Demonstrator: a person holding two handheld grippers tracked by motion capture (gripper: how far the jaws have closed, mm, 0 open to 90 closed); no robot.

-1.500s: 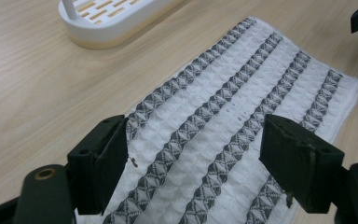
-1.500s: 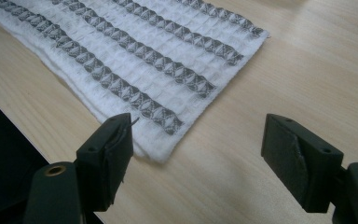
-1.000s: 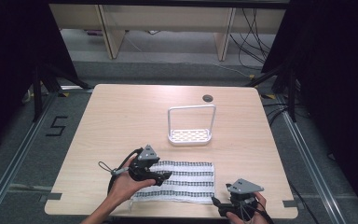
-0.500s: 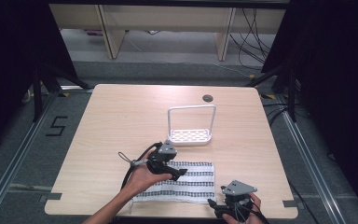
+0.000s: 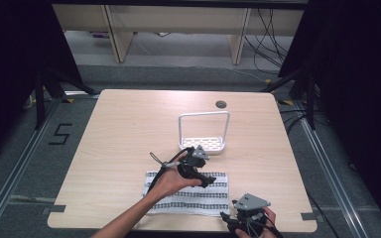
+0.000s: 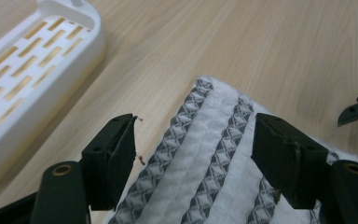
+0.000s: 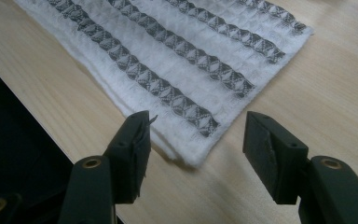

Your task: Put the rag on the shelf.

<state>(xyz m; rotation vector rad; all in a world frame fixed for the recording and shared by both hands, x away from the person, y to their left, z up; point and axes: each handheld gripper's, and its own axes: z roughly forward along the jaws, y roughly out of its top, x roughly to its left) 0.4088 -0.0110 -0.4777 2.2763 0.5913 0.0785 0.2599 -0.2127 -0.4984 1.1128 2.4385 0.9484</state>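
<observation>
Striped towel (image 5: pixel 188 192), flat on the counter (image 5: pixel 129 129) near its front edge before the white rack (image 5: pixel 203 131): my left gripper (image 6: pixel 193 149) and right gripper (image 7: pixel 196 140), fingers wide and empty, frame opposite corners, likely for lifting it.

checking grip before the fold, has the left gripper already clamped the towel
No, in the left gripper view the left gripper has its jaws wide apart over the striped towel corner.

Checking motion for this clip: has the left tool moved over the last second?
Yes. The left tool has travelled rightward along the towel, ending closer to the white rack.
</observation>
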